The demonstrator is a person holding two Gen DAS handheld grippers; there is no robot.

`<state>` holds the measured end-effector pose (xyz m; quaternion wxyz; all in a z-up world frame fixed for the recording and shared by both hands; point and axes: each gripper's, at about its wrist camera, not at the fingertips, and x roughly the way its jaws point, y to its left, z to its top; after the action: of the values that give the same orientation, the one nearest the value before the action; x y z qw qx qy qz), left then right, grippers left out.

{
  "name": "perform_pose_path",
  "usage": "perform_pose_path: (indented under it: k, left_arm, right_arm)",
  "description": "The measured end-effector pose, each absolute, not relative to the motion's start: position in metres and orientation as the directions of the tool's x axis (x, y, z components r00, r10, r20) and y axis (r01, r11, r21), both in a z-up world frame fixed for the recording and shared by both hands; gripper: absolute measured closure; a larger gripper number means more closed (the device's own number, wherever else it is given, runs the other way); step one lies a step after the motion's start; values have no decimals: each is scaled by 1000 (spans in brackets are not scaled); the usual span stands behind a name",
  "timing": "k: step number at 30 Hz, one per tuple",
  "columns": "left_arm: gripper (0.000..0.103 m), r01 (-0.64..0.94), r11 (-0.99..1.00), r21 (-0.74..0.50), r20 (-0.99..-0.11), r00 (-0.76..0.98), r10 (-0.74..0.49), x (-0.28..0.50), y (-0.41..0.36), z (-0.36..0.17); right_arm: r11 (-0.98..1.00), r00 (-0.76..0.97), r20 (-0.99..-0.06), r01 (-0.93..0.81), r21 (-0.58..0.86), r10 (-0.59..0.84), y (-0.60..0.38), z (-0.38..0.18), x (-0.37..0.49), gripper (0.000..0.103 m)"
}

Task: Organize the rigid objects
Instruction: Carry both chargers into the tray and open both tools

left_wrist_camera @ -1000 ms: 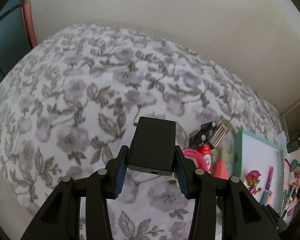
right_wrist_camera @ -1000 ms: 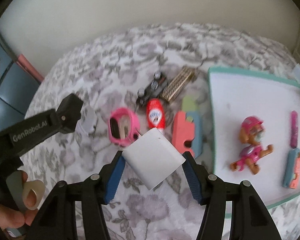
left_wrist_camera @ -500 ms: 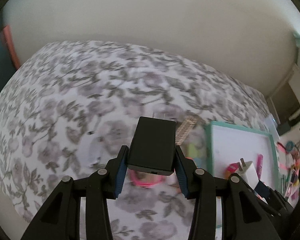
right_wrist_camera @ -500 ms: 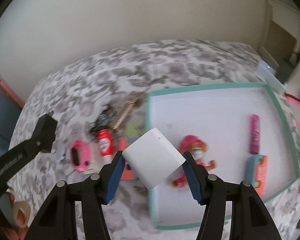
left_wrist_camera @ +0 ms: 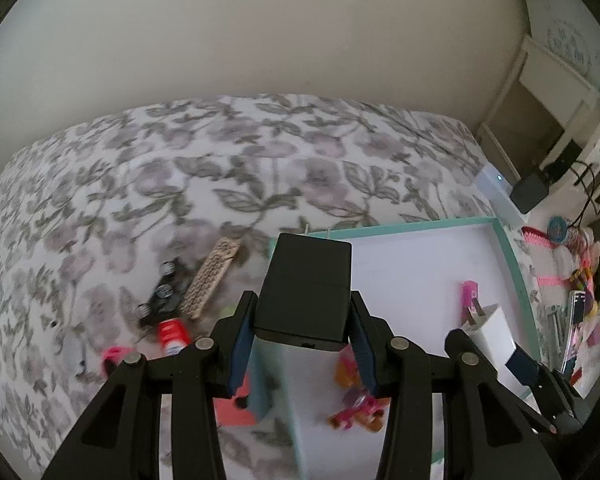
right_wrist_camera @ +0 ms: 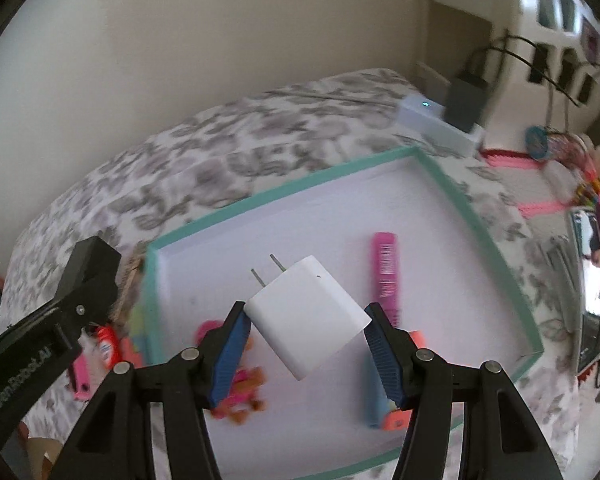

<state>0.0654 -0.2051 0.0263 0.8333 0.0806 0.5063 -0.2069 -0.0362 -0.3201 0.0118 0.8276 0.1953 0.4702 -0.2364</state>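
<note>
My left gripper [left_wrist_camera: 300, 344] is shut on a black plug adapter [left_wrist_camera: 305, 288], prongs pointing away, held above the left rim of the teal-edged white tray [left_wrist_camera: 504, 240]. My right gripper [right_wrist_camera: 308, 344] is shut on a white plug adapter [right_wrist_camera: 306, 320], held over the tray [right_wrist_camera: 284, 192] floor; the same white adapter [left_wrist_camera: 490, 326] shows at the right of the left wrist view. In the tray lie a pink tube [right_wrist_camera: 386, 268], a pink toy dog [right_wrist_camera: 240, 392] and a blue-and-coral piece [right_wrist_camera: 380, 408]. The left gripper's arm [right_wrist_camera: 76, 300] shows at the left of the right wrist view.
On the floral bedspread [left_wrist_camera: 180, 184] left of the tray lie a toy car [left_wrist_camera: 162, 296], a woven brown strip [left_wrist_camera: 212, 278], a red tube [left_wrist_camera: 173, 336], a pink object [left_wrist_camera: 114, 356] and a coral block [left_wrist_camera: 236, 412]. A white box [right_wrist_camera: 440, 126], cables and clutter sit beyond the tray's right side.
Both grippers have swept to the right with their adapters, from over the loose items on the bedspread to the tray. Both have rolled. Neither grip has altered.
</note>
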Motion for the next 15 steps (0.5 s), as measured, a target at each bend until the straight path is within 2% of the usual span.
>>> perform_pose_path:
  k: [15]
  left_arm:
    - [57, 445, 893, -68, -881, 394, -264, 76, -233, -1]
  right_arm:
    - [793, 407, -880, 606, 60, -245, -340, -1, -37, 41]
